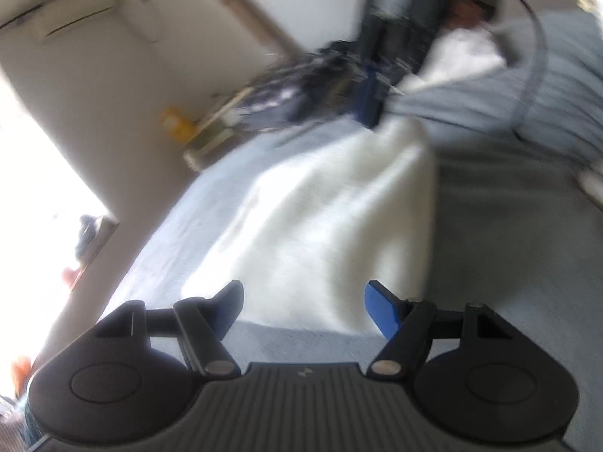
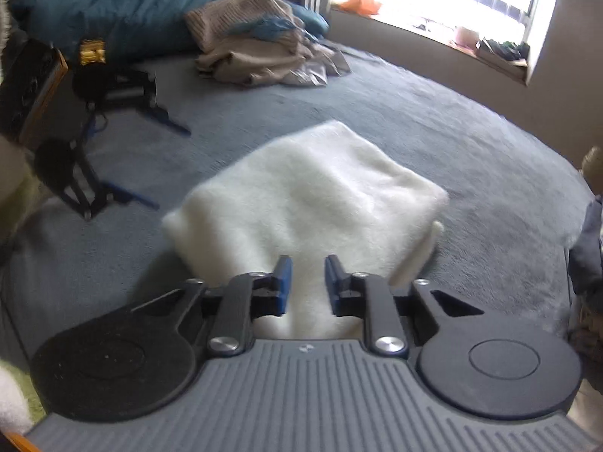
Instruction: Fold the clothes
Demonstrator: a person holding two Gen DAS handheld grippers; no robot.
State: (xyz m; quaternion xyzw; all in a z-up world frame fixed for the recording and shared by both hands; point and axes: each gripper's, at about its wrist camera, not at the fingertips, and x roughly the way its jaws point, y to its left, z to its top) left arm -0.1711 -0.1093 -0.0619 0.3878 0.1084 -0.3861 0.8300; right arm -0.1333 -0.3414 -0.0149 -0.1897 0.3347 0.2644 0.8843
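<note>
A white fluffy garment (image 2: 309, 192) lies folded on the blue-grey bed cover (image 2: 471, 158). Its near edge narrows into my right gripper (image 2: 307, 263), whose blue pads (image 2: 284, 278) stand a little apart and are shut on the white cloth filling the gap. In the left wrist view, which is blurred, the same garment (image 1: 320, 218) stretches away from my left gripper (image 1: 304, 290). That gripper is open wide with nothing between its fingers, just short of the cloth's edge. From the right wrist view the left gripper (image 2: 158, 162) shows at the left, beside the garment.
A heap of beige clothes (image 2: 256, 49) and a teal duvet (image 2: 113, 3) lie at the far side of the bed. A window sill (image 2: 471, 49) with small items runs along the right. Grey striped fabric (image 1: 527, 90) fills the left wrist view's right side.
</note>
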